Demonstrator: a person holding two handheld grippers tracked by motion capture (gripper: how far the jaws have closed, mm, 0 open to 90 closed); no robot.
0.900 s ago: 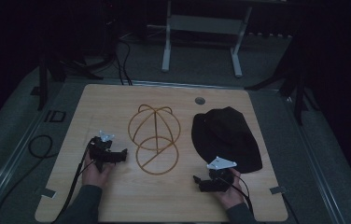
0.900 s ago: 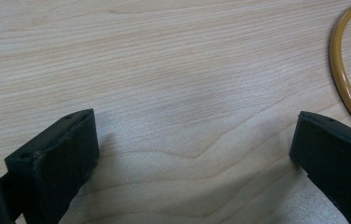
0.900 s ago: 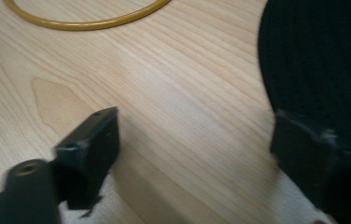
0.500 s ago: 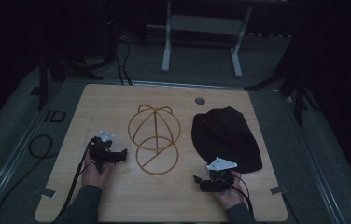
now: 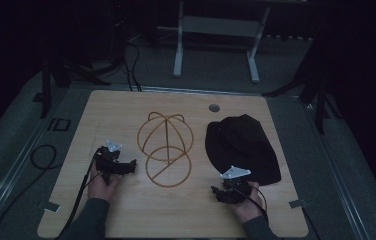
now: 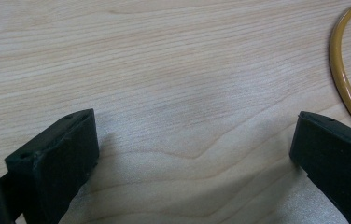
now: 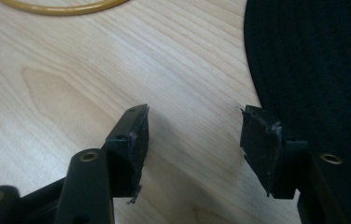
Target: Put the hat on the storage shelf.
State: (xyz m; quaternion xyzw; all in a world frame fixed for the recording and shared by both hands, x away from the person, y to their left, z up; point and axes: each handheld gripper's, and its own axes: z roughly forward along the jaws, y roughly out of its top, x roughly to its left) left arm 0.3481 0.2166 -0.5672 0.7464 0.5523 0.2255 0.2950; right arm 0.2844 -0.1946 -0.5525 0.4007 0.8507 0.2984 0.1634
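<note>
Two tools rest low on the desk (image 5: 126, 107), one in each hand, both empty.

Desk: pale wood grain, carries everything below.

Hat (image 5: 243, 147): black, lying flat on the desk, just ahead of and beside the right tool (image 5: 220, 191). In the right gripper view its dark woven edge (image 7: 313, 65) runs along the outer side of one jaw and passes behind it; whether cloth and jaw touch, I cannot tell.

Frame (image 5: 165, 148): yellow wire, cap-shaped, domed part farther off and a flat ring nearer the person. It lies between the two tools, just ahead of the left tool (image 5: 134, 165). A curve of the ring (image 6: 346, 74) shows past one jaw in the left gripper view, close to it; another arc (image 7: 66, 8) shows well ahead of the right tool.

Left tool: jaws spread wide, bare wood between them, nothing held.

Right tool: jaws parted to a moderate gap, narrower than the left's, nothing held, bare wood between them.
</note>
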